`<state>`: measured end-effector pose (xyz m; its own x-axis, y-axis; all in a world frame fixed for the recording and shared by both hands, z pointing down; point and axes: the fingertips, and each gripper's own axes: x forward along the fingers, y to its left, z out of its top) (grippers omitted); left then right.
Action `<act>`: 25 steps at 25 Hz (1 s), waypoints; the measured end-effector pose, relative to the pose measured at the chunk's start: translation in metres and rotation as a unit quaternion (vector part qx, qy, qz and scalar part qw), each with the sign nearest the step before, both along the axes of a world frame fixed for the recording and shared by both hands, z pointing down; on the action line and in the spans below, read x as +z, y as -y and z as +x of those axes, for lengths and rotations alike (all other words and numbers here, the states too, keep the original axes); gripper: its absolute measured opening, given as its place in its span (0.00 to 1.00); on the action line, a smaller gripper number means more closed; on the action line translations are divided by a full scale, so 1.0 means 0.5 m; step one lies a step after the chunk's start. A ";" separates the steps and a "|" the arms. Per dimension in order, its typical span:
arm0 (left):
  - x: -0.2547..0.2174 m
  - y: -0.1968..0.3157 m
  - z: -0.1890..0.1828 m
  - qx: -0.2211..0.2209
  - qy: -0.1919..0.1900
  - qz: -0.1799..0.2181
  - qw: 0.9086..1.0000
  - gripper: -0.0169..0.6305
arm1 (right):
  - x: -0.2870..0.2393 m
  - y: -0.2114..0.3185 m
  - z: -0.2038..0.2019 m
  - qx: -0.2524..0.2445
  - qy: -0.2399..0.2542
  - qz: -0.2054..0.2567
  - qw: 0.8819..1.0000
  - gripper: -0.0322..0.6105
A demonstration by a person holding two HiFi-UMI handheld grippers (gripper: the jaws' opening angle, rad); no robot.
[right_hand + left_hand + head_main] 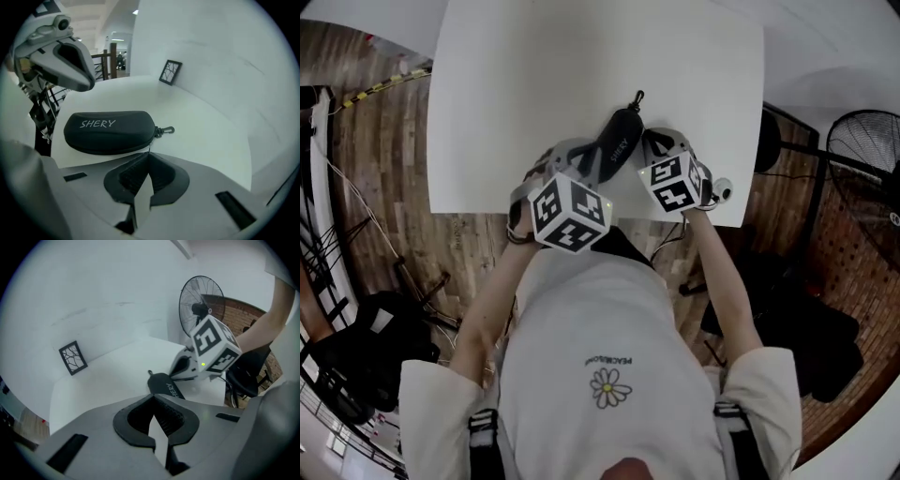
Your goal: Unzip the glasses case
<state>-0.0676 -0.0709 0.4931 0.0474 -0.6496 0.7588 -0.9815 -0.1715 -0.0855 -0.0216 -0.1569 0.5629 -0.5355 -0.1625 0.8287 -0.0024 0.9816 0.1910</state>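
**Figure.** Glasses case and both grippers at the start of unzipping. The glasses case (108, 131), black and marked "SHERY", lay zipped shut on the white table (516, 94) near its front edge, with the two grippers set to either side of it in the head view. Its metal clip (165, 130) pointed away from the person.

The left gripper (152, 398) had its pads pressed together with nothing between them. Its tips were aimed at the near end of the case, probably to brace that end; contact could not be confirmed.

The right gripper (149, 155) was likewise closed, tip to tip, just beside the long side of the case at the clip end. A thin dark line ran from the zipper seam (117, 145) to its tips. This may have been the zipper pull pinched there, but it was too fine to tell.

Judged from this placement, one tool was to hold the body steady while the other drew the slider along the seam, so the case would not slide across the smooth tabletop.

A small framed picture (73, 358) stood at the far edge of the table, well apart from the work, and a floor fan (201, 309) stood beyond the table.
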 end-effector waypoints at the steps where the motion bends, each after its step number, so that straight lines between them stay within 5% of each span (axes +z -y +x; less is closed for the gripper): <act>1: -0.004 0.003 0.002 0.004 0.003 -0.001 1.000 0.04 | 0.002 -0.022 0.023 0.019 0.002 -0.017 1.000 0.06; 7: 0.018 -0.018 0.076 0.040 0.008 -0.035 0.999 0.05 | -0.001 -0.188 0.073 0.008 0.015 -0.050 0.999 0.06; 10: 0.051 -0.051 0.103 0.035 0.008 -0.067 0.997 0.05 | 0.003 -0.226 0.080 -0.006 0.022 -0.059 0.998 0.06; 14: 0.063 -0.060 0.107 0.006 0.000 -0.064 0.998 0.04 | 0.006 -0.217 0.083 -0.017 0.018 -0.050 0.998 0.06; 21: 0.066 -0.053 0.106 -0.016 -0.029 -0.073 0.997 0.04 | 0.001 -0.170 0.066 -0.086 -0.004 0.022 0.996 0.06; 25: 0.068 -0.053 0.106 -0.014 -0.043 -0.080 0.996 0.04 | -0.002 -0.148 0.039 -0.172 -0.026 0.084 0.981 0.06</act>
